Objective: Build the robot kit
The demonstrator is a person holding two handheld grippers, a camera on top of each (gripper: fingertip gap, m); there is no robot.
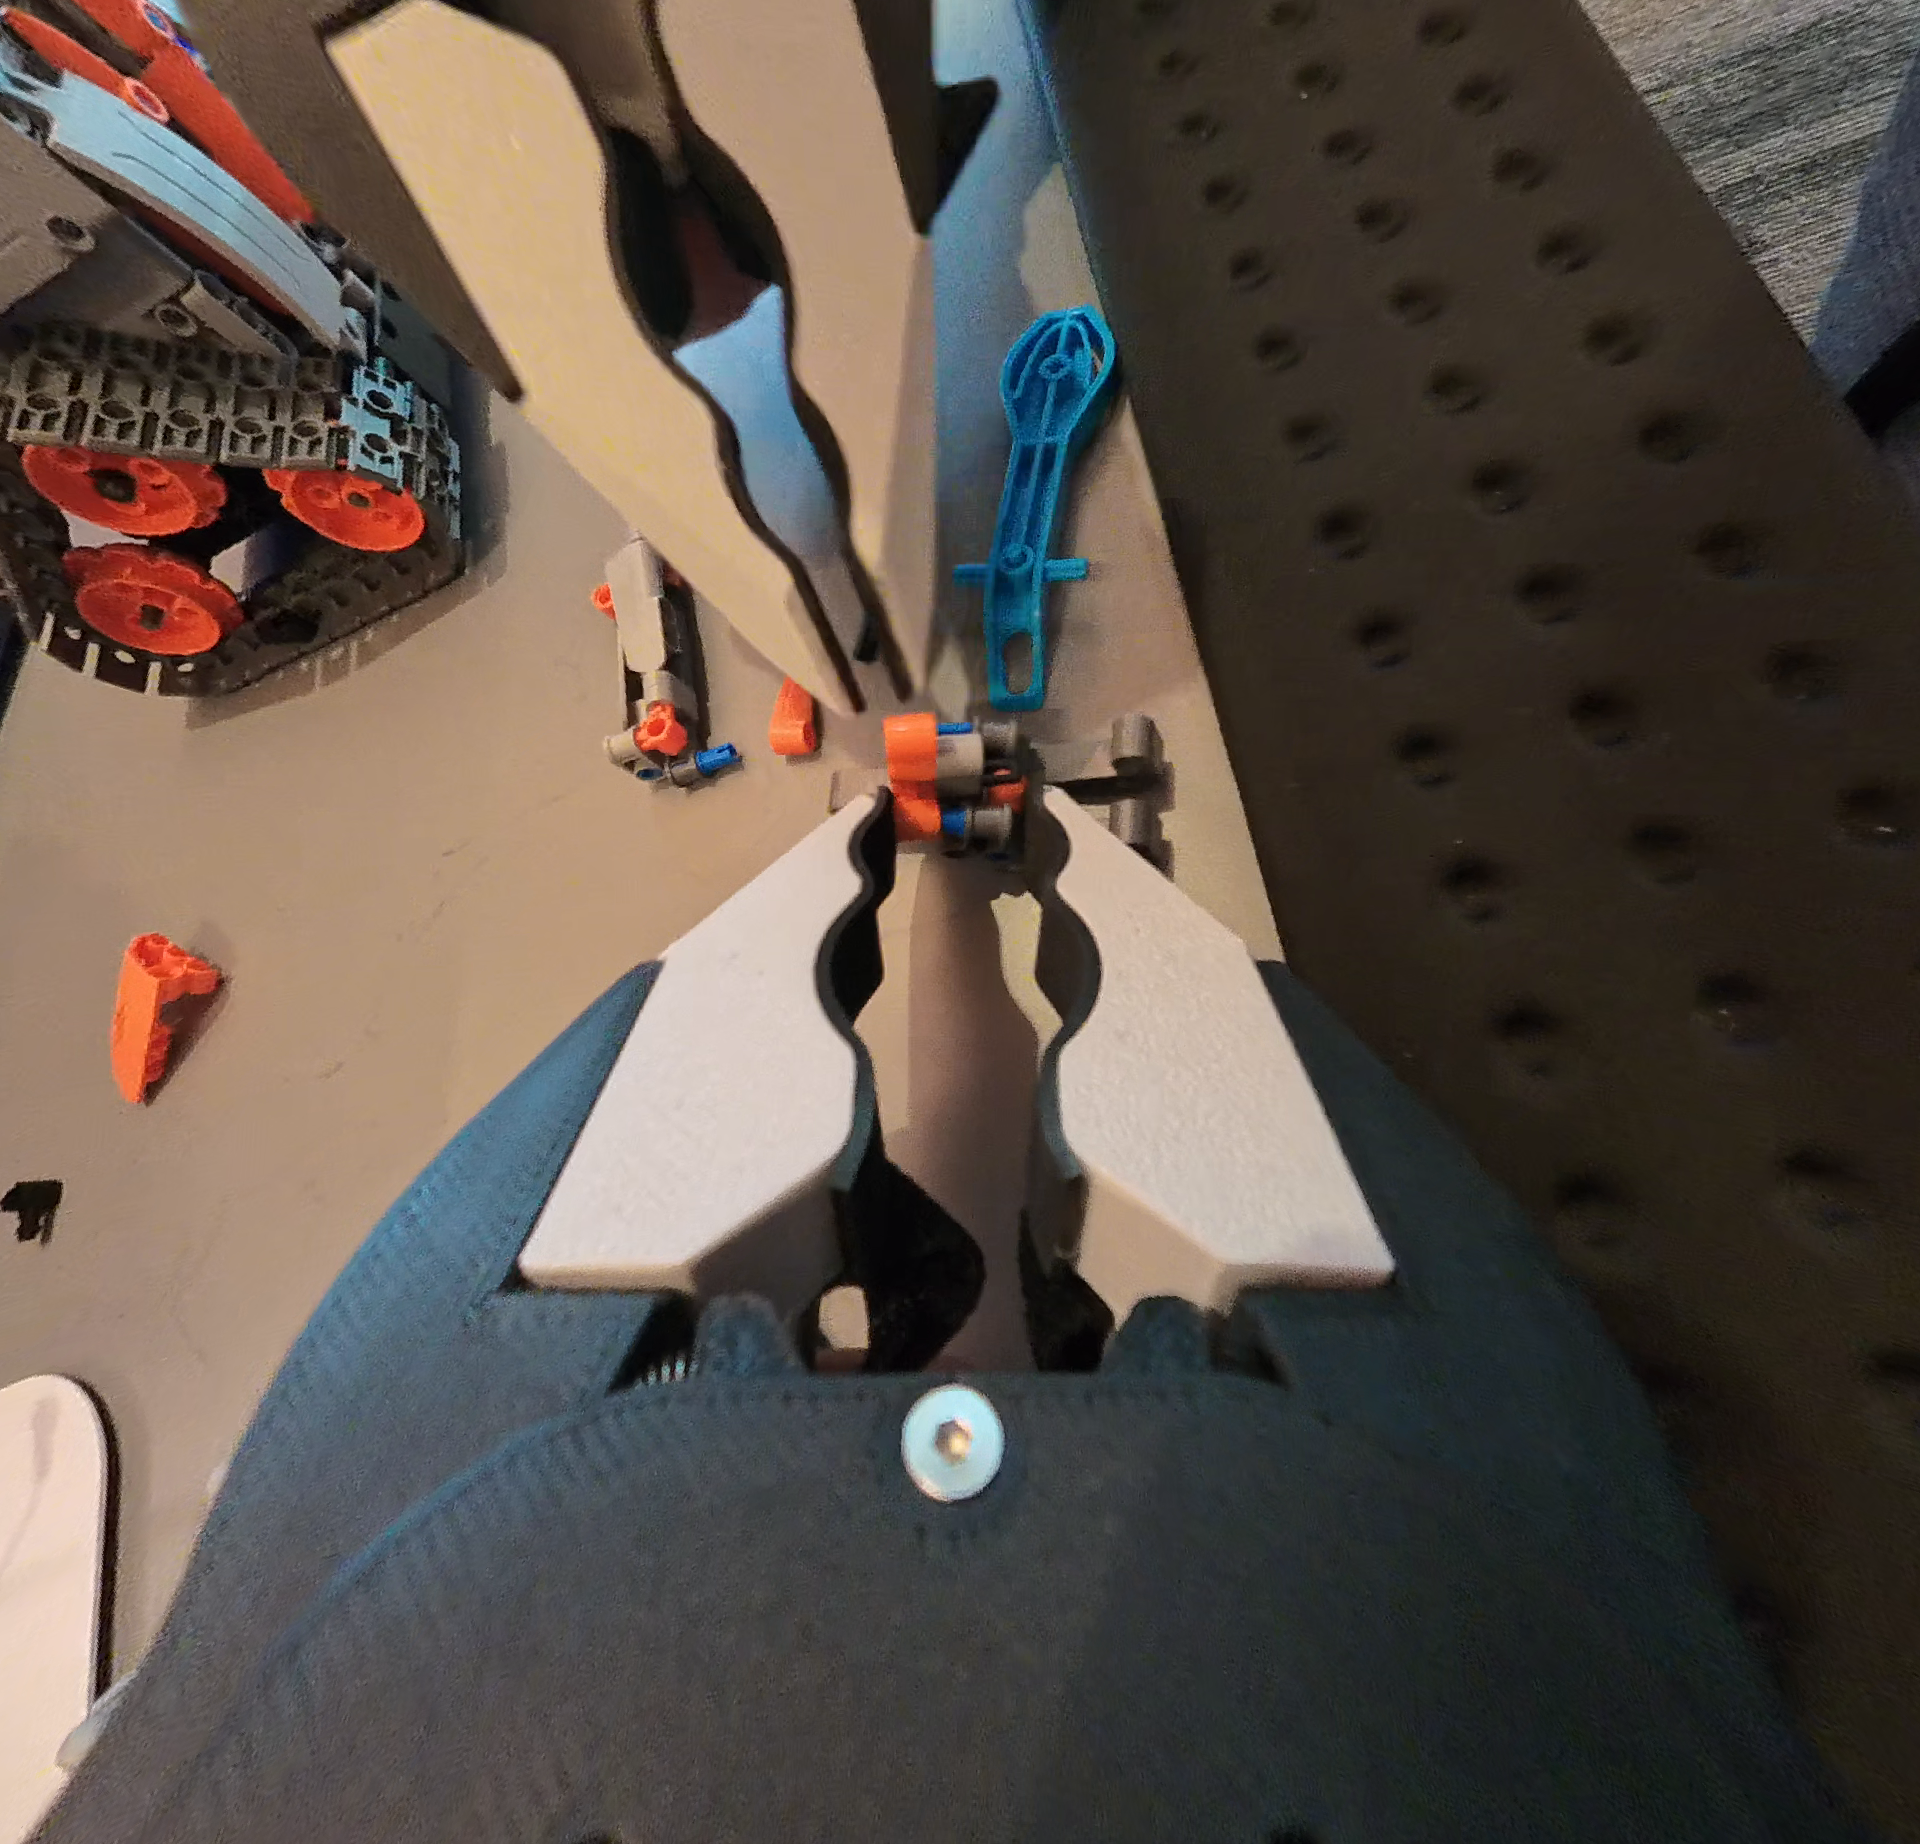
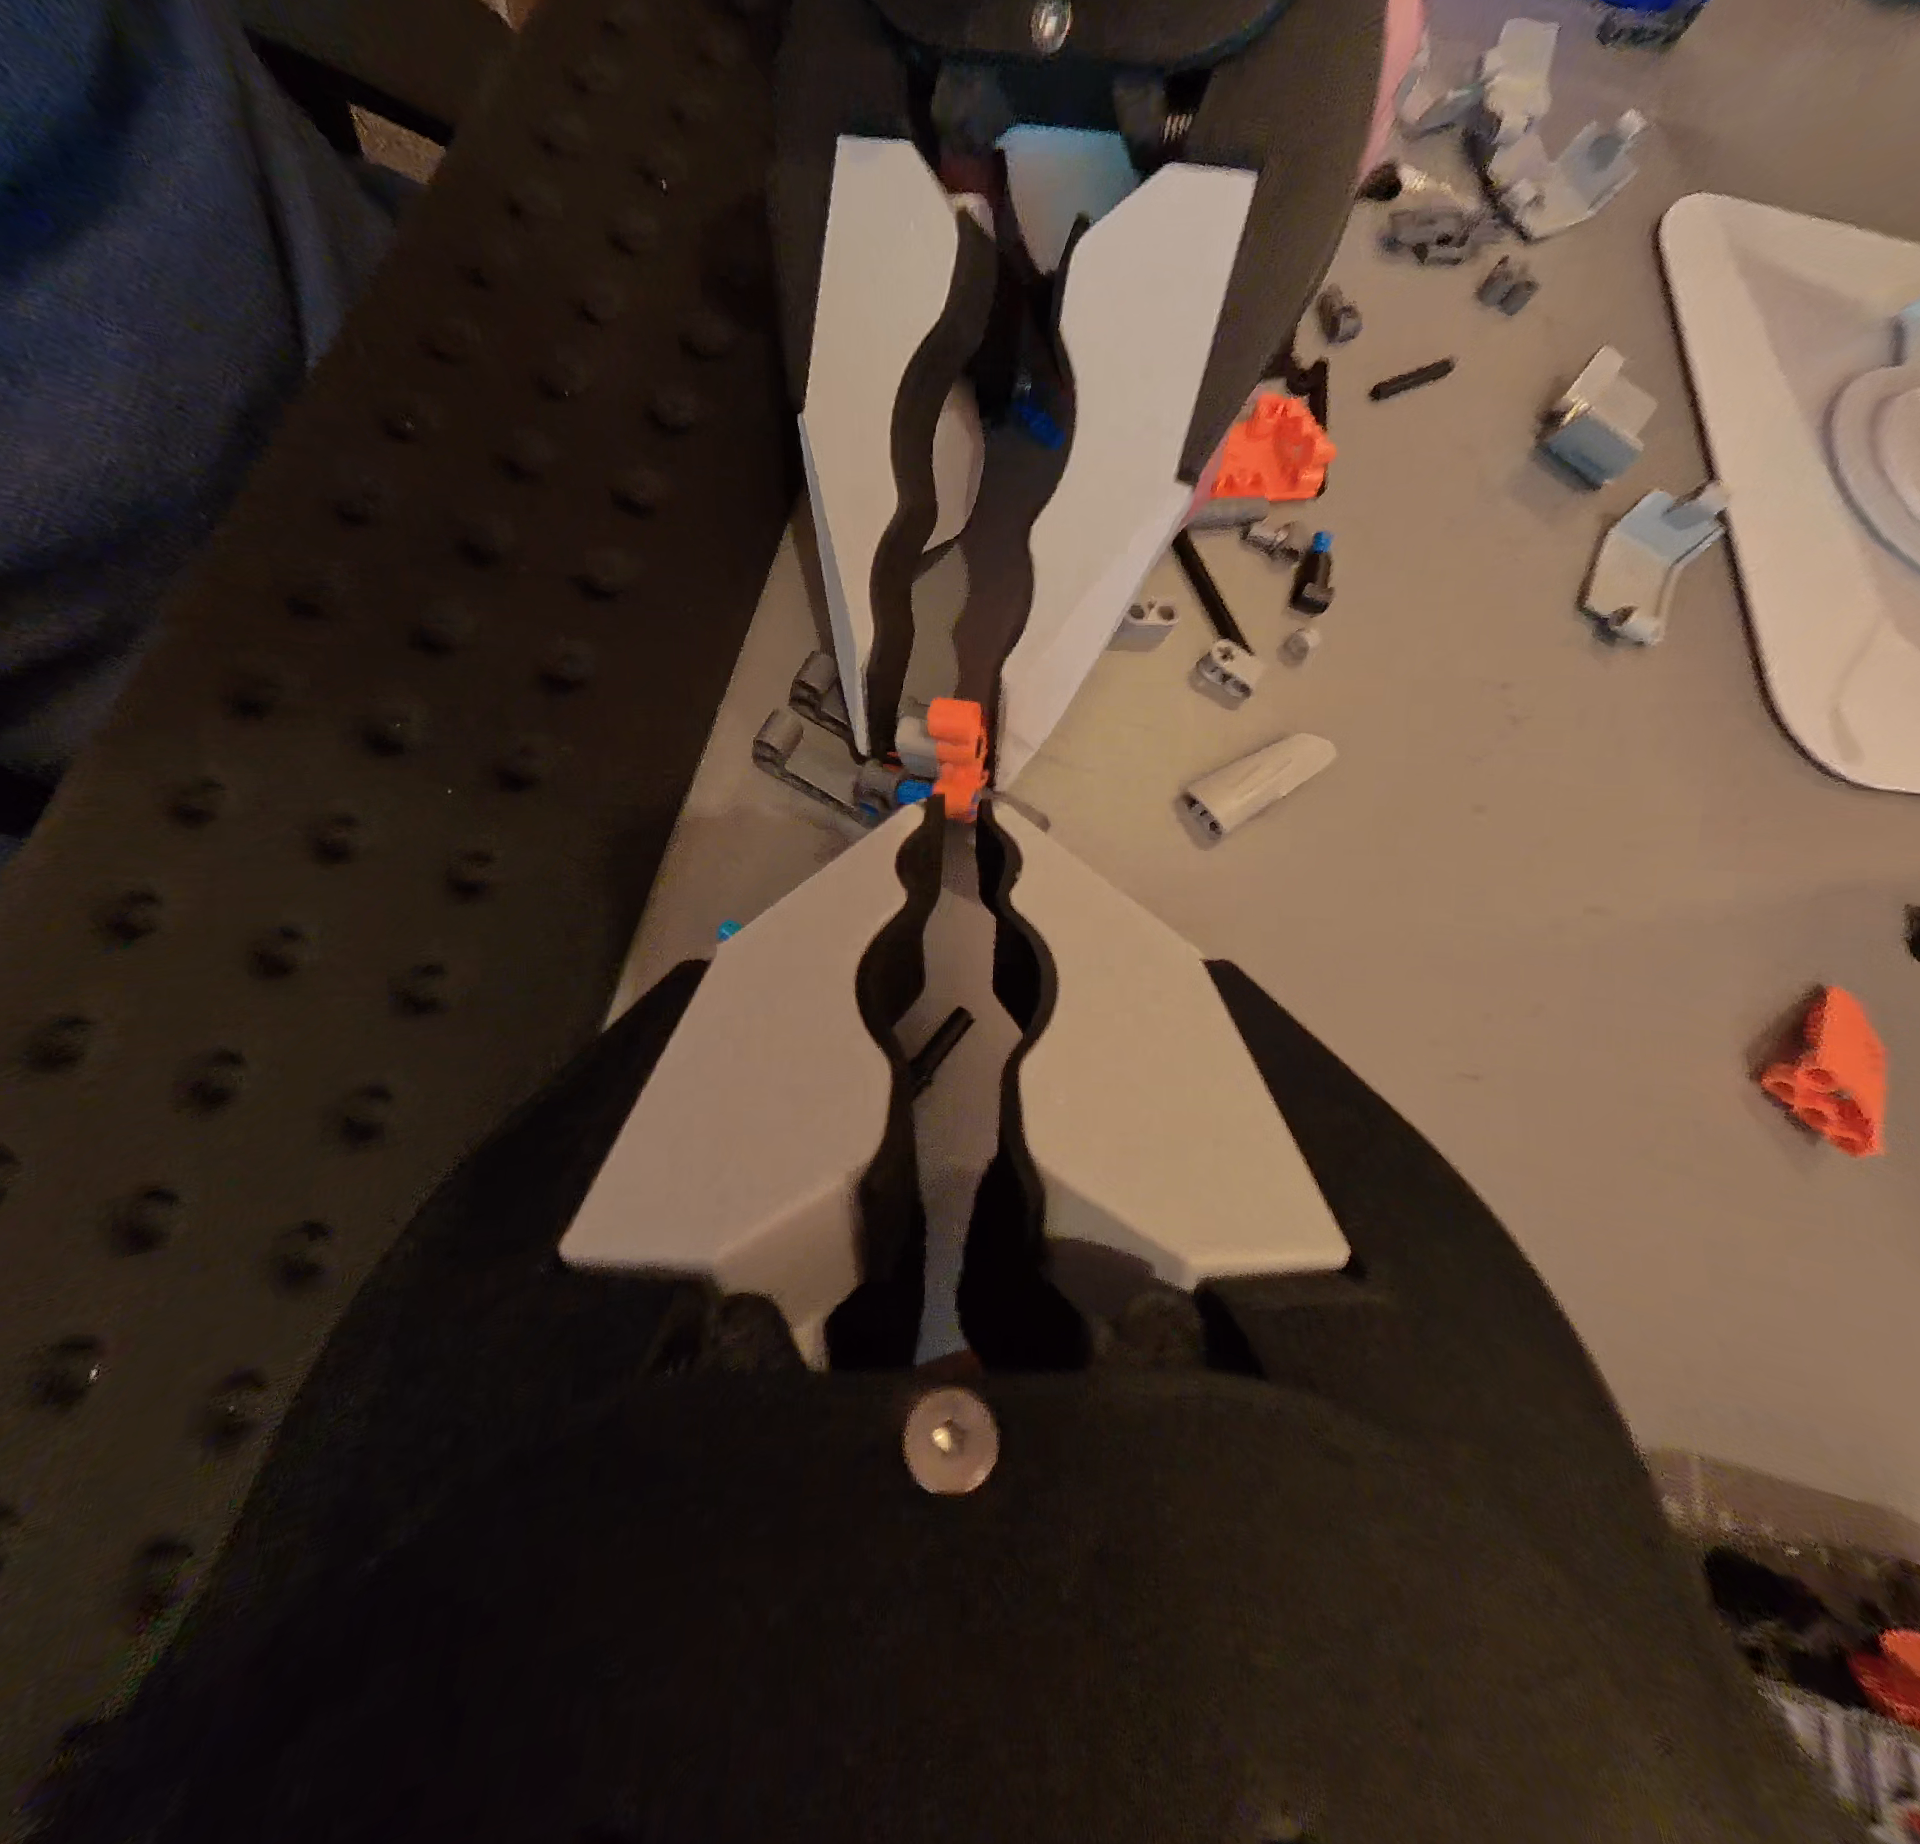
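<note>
Orange-grey brick assembly [image 1: 951,781] pinched by left gripper [image 1: 956,818], fingers part-closed on it. Right gripper [image 2: 961,820] nearly closed, gripping same assembly over desk [image 1: 364,911].

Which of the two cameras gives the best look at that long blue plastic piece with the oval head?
The left wrist view: the long blue plastic piece lies fully visible on the grey table, by the black studded board. In the right wrist view I cannot find it; the grippers probably hide that spot.

no writing, label, number or sign can be read in either view.
</note>
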